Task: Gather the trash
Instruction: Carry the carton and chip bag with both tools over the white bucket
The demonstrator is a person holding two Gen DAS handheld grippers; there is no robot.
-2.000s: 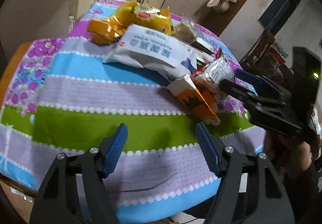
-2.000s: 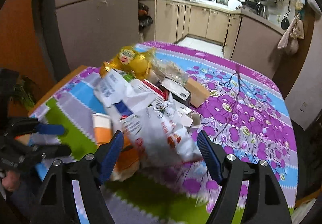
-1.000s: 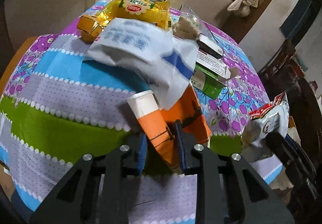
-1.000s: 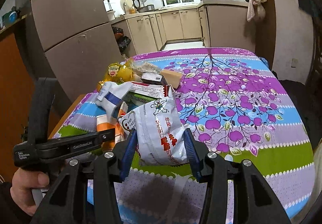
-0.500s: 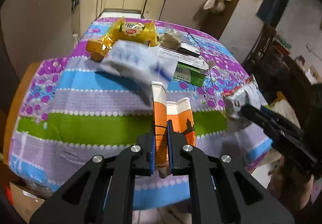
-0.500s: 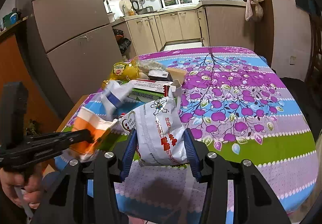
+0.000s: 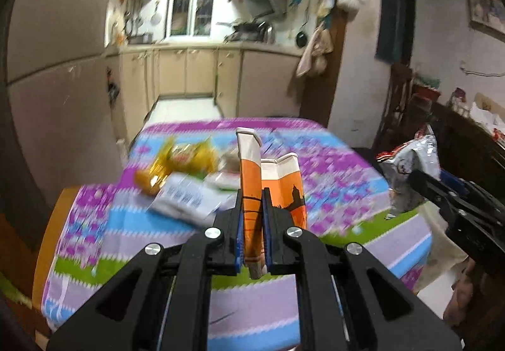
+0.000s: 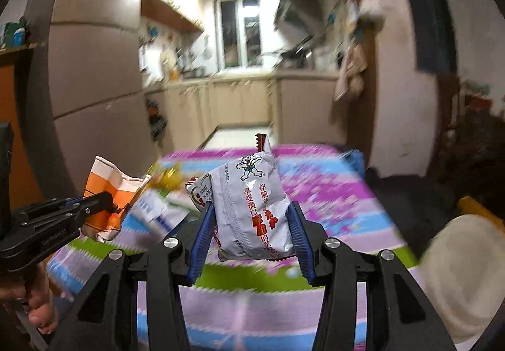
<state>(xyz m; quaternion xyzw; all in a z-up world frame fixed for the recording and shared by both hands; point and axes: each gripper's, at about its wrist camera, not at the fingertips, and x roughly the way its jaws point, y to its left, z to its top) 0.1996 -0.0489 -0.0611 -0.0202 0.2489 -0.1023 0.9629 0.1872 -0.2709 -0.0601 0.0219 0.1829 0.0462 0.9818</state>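
Note:
My left gripper (image 7: 252,202) is shut on a flattened orange and white carton (image 7: 251,174), held upright above the table's near edge. From the right wrist view the same carton (image 8: 107,190) hangs at the left in that gripper (image 8: 107,202). My right gripper (image 8: 251,218) is shut on a silver snack bag (image 8: 252,202) with red print, lifted off the table. In the left wrist view that bag (image 7: 410,168) shows at the right edge. More trash lies on the table: a yellow foil pack (image 7: 180,158) and a white wrapper (image 7: 186,196).
The table wears a striped and flowered cloth (image 7: 331,180) in purple, blue and green. Behind it runs a narrow kitchen with cabinets (image 7: 189,70). A tall grey cupboard (image 7: 56,67) stands left. A pale round object (image 8: 464,269) sits low at the right. A hand (image 8: 38,306) holds the left tool.
Both grippers have risen away from the table with their loads. The left one rolled, so the carton now stands upright. The snack bag left the cloth.

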